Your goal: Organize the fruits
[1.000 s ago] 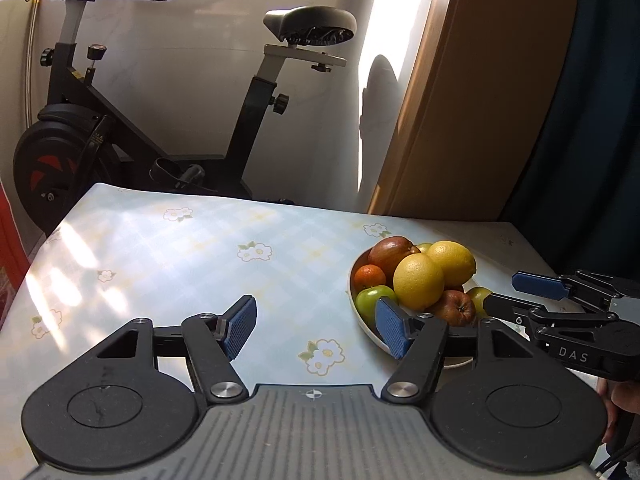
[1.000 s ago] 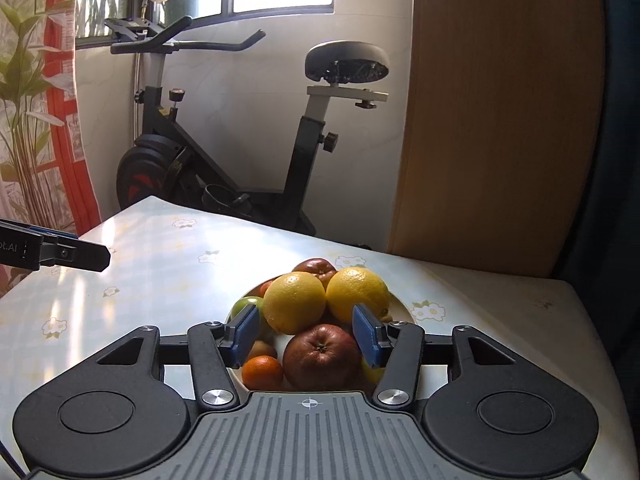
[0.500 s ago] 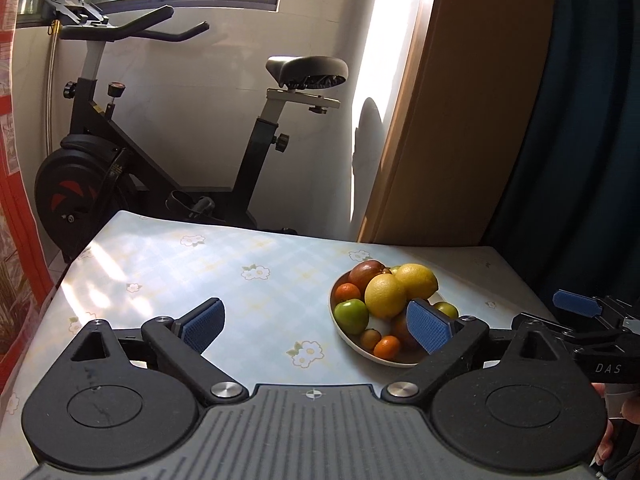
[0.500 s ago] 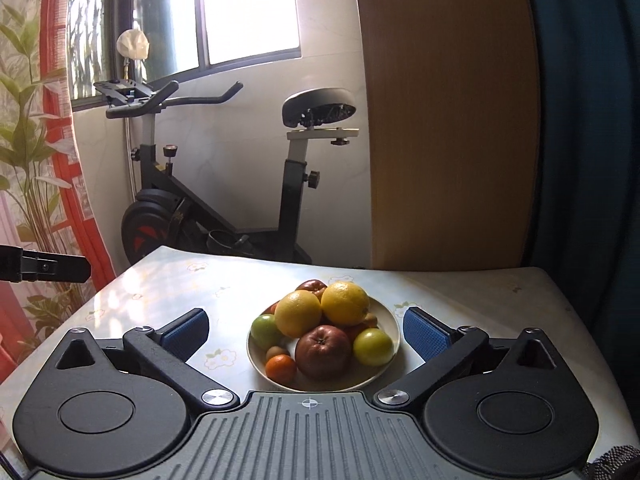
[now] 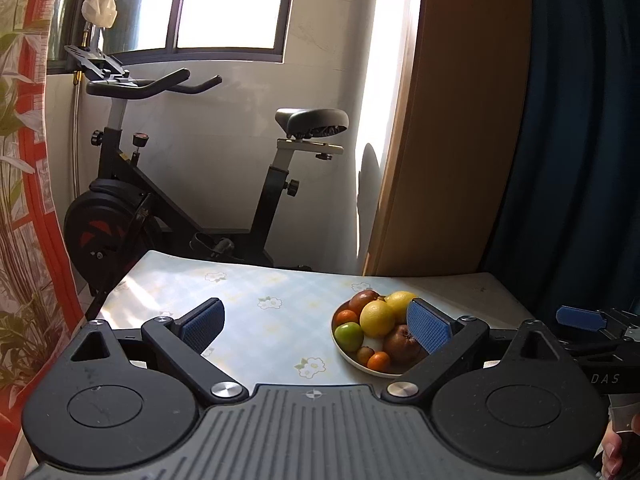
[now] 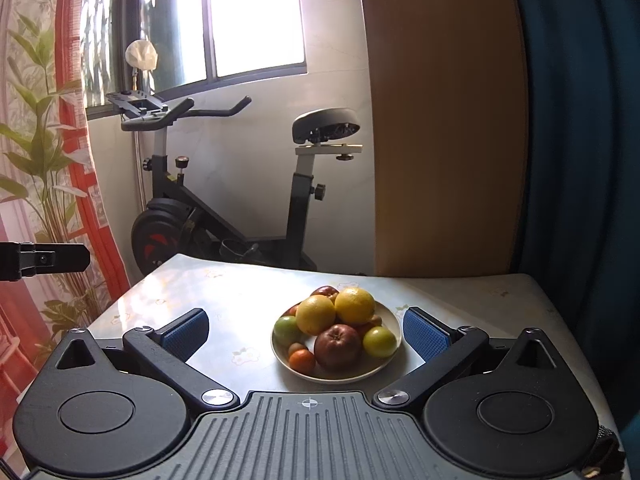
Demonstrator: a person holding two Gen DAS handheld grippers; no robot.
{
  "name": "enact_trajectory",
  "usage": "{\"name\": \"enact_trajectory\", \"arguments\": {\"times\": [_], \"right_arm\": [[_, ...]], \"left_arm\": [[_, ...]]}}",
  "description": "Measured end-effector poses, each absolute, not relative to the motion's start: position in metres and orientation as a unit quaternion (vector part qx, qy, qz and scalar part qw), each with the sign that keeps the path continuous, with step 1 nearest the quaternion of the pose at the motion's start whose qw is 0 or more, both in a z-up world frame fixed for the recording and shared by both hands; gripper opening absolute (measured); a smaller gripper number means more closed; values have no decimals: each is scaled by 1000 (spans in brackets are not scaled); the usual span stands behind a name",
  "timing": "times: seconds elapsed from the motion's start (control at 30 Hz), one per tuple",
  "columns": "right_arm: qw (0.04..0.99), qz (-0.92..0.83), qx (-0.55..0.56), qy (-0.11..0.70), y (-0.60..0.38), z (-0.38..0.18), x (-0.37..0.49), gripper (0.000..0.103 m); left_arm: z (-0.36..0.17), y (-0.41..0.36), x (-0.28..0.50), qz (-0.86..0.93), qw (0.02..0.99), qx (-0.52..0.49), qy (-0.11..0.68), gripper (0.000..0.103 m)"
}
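Fruits [image 6: 338,326] piled in white plate [image 6: 390,360] on worktop [image 6: 240,300]. Left hand-held gripper [image 5: 316,326] and right hand-held gripper [image 6: 306,334]: jaws just opened wide, nothing held, both short of plate.

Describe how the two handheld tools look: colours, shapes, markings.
Both are matte black plastic. The left tool and right tool each have two angled fingers tipped with blue, dimpled pads, silver pivot screws, round disc housings and a grey ribbed centre plate bearing a small crosshair mark. White "DAS" lettering shows on the right tool's side.
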State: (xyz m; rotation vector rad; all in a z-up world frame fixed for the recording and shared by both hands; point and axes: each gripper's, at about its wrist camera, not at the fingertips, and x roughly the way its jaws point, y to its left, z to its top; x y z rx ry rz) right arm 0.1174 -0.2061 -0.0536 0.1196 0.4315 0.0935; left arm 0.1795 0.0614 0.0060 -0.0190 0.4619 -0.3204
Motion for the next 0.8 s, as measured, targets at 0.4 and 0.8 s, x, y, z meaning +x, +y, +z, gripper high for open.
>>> {"name": "enact_trajectory", "arguments": {"times": [0.4,0.8], "right_arm": [[975,38,63,211,-201,-48,108,103],[975,40,64,211,-202,-49,109,103]], "left_arm": [[9,55,157,-140,967,13,212,99],[8,54,153,-127,968,13,216,99]]}}
